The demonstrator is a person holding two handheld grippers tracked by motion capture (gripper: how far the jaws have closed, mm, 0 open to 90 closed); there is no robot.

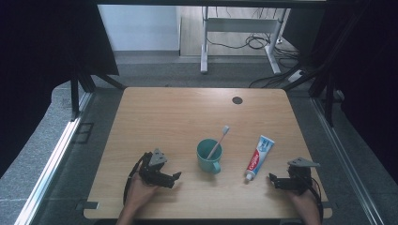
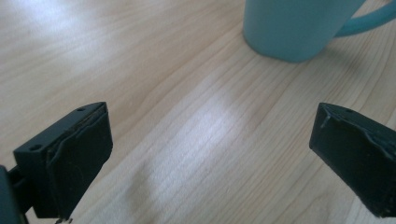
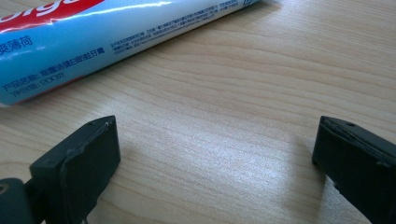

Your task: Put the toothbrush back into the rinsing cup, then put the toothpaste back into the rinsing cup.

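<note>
A teal mug point(image 1: 209, 155) stands near the table's front middle with a white toothbrush point(image 1: 219, 141) leaning in it, bristles up. Right of it lies a blue, white and red toothpaste tube point(image 1: 257, 156), cap toward the front. My left gripper point(image 1: 172, 180) rests open on the table left of the mug; in the left gripper view point(image 2: 210, 154) the mug point(image 2: 294, 28) is just ahead, to the right. My right gripper point(image 1: 273, 180) stands open right of the tube's cap; in the right gripper view point(image 3: 215, 158) the tube point(image 3: 93, 42) lies ahead, to the left.
The wooden table point(image 1: 178, 117) has a small dark round hole cover point(image 1: 237, 100) at its back right. Beyond the table are grey floor, a white desk frame point(image 1: 244, 28) with cables, and dark curtains on both sides.
</note>
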